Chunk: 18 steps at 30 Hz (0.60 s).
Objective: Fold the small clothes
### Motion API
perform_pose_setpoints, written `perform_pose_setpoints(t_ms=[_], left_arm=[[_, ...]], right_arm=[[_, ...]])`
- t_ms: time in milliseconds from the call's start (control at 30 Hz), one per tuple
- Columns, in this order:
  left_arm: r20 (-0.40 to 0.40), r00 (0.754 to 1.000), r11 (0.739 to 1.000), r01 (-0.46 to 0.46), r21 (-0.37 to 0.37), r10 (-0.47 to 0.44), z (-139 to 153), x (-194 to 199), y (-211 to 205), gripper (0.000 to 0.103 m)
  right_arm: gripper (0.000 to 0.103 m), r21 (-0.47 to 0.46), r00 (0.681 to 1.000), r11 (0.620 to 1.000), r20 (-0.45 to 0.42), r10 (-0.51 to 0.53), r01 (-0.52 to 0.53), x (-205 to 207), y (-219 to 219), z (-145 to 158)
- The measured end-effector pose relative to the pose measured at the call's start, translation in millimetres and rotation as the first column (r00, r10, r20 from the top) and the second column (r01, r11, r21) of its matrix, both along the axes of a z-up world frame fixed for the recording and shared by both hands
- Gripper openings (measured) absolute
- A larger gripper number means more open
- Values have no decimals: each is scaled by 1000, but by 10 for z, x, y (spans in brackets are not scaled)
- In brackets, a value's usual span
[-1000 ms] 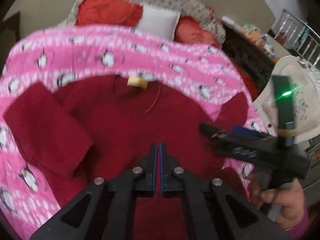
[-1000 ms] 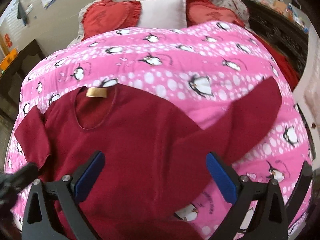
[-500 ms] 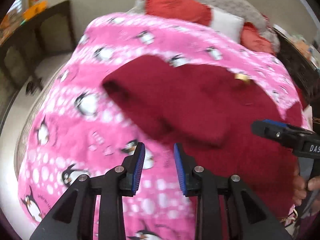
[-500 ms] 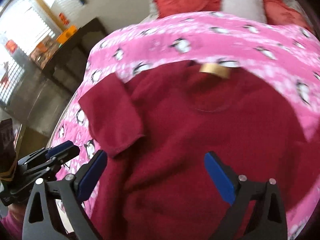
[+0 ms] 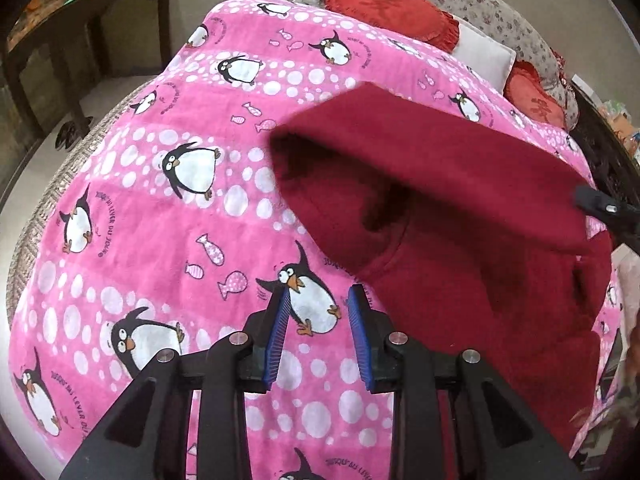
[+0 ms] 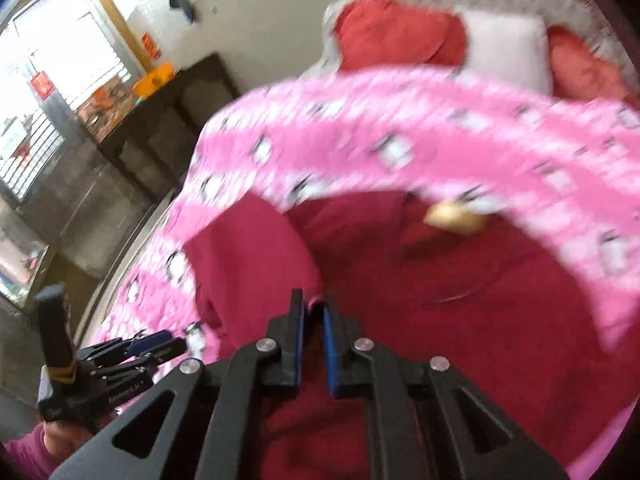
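— Since half a second ago my right tongs [image 6: 314,312] have gone from wide to pinched on the sweater's [image 5: 460,264] sleeve [image 6: 256,256] edge.

— Left side?

— My left tongs [image 5: 316,320] gape narrowly, holding nothing, over the penguin blanket [image 5: 160,200] just beside the sweater.

— Where's the sweater?

— On the bed, sleeve lifted and folded over its body. Right view is blurred.
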<state>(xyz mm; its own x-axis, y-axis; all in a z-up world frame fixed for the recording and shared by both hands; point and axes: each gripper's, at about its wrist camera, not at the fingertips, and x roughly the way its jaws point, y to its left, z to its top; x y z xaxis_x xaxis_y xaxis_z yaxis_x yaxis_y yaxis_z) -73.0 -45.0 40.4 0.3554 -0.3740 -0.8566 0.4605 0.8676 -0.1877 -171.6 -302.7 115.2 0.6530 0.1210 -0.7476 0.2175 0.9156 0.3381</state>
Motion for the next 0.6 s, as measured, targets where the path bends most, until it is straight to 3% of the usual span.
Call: perform_pose_setpoints(t_ms=[133, 267, 367, 433, 467, 567, 600], left_arm=[[10, 1000, 1000, 11, -23, -11, 41, -52, -45, 9], [12, 999, 999, 48, -24, -47, 42, -124, -174, 9], [16, 997, 996, 82, -21, -81, 24, -181, -290, 9], [22, 996, 996, 88, -12, -87, 4, -193, -337, 9], [21, 996, 996, 88, -11, -88, -9, -188, -349, 9], [13, 997, 997, 71, -2, -71, -77, -125, -383, 9], [14, 998, 998, 63, -3, -62, -101, -91, -396, 9]], right_arm=[[9, -68, 992, 989, 0, -130, 130, -416, -584, 232], [9, -114, 958, 954, -49, -283, 276, -786, -1188, 195], [11, -139, 933, 951, -202, -299, 275, -805, -1416, -88], [21, -195, 909, 941, -265, -322, 277, -760, -1401, -182], [31, -210, 911, 937, -250, -327, 279, -729, -1355, -162], [64, -139, 956, 961, -141, -257, 238, -605, -1111, 30], [70, -115, 971, 973, -113, -212, 199, -515, -965, 85]])
